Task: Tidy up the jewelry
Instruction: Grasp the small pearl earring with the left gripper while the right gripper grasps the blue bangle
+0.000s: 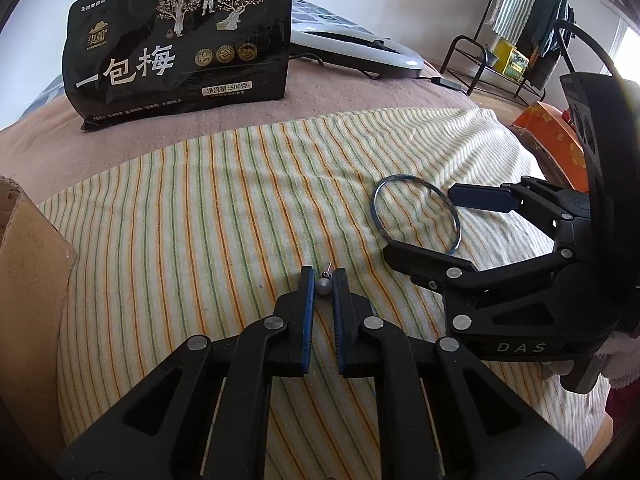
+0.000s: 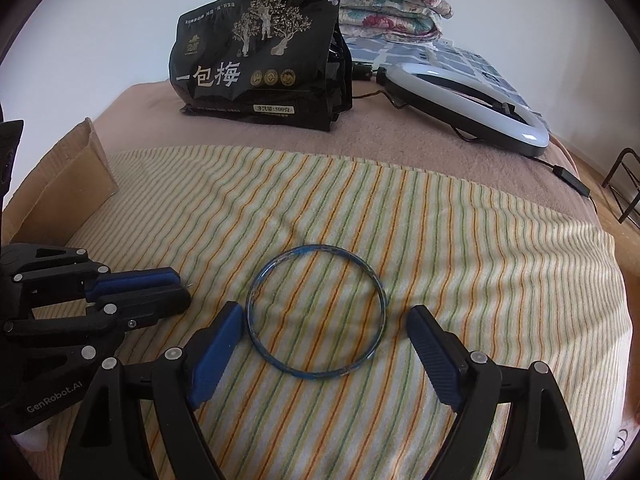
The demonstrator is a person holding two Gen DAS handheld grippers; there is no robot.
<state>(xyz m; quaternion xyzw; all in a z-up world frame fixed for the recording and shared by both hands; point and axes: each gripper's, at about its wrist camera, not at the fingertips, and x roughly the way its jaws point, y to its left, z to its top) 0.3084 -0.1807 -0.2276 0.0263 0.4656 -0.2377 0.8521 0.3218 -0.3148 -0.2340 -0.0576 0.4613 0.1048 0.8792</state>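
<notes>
While one bangle [image 2: 317, 311] lies flat, one pearl earring [image 1: 323, 285], two grippers.

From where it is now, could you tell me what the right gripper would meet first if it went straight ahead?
The blue bangle: the open right gripper already straddles its near rim, lying flat on the striped cloth.

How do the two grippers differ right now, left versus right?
The left gripper is nearly shut around a small pearl earring; the right gripper is wide open, straddling the blue bangle. The earring sits between the left fingers; the bangle lies flat, ungripped. Both hang low over the striped towel.
</notes>
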